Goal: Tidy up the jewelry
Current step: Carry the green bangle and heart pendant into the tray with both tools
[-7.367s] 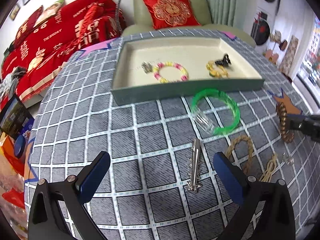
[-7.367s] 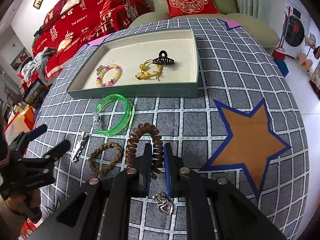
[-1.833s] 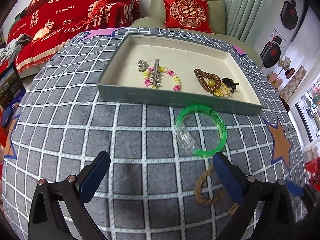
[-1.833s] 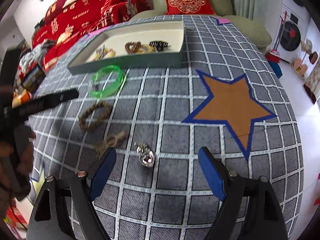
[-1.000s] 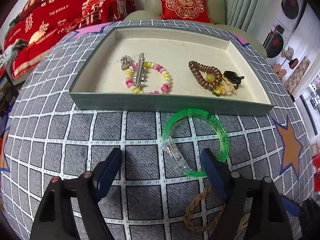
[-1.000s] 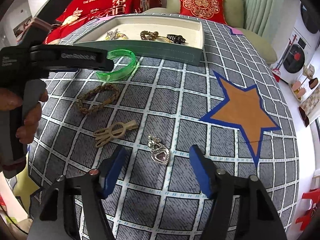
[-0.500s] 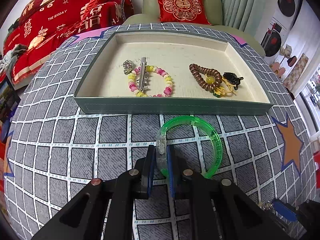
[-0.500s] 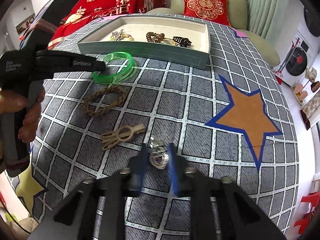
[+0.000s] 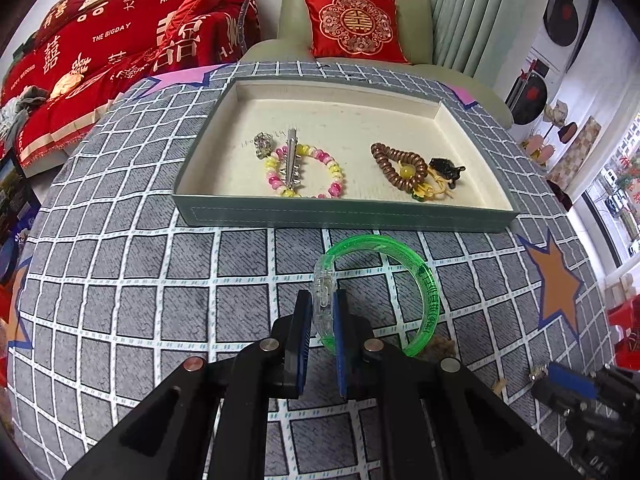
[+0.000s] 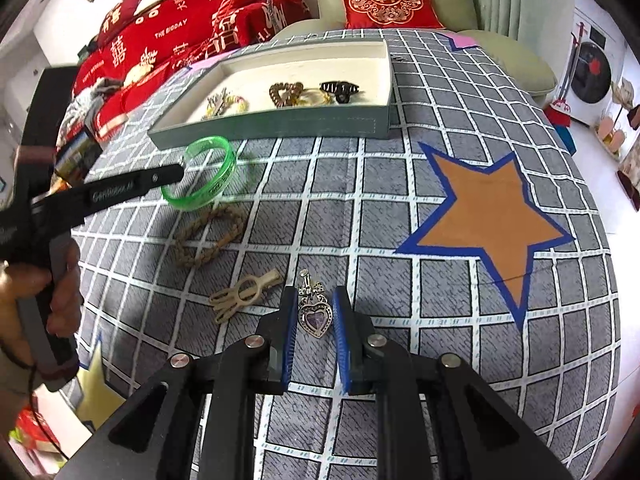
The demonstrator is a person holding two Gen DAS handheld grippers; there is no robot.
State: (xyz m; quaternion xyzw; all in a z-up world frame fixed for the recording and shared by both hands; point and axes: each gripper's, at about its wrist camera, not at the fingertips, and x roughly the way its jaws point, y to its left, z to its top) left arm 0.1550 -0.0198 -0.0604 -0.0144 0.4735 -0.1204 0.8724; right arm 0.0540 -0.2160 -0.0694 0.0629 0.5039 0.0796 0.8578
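My left gripper (image 9: 323,303) is shut on the clear clasp of the green bangle (image 9: 416,280), which hangs lifted off the cloth, as the right wrist view (image 10: 208,184) shows. My right gripper (image 10: 314,311) is shut on the heart pendant (image 10: 316,318) low over the table. The grey tray (image 9: 344,218) holds a pink-yellow bead bracelet (image 9: 332,176), a silver clip (image 9: 290,156), a brown coil tie (image 9: 394,164) and a black claw clip (image 9: 446,168).
A braided rope bracelet (image 10: 210,234) and a beige hair clip (image 10: 244,292) lie on the grid cloth left of my right gripper. An orange star (image 10: 488,208) is marked on the cloth at right. A sofa and armchair stand behind the table.
Both grippers went from open to shut: the left closed on the bangle's clasp and lifted it, the right closed on the heart pendant.
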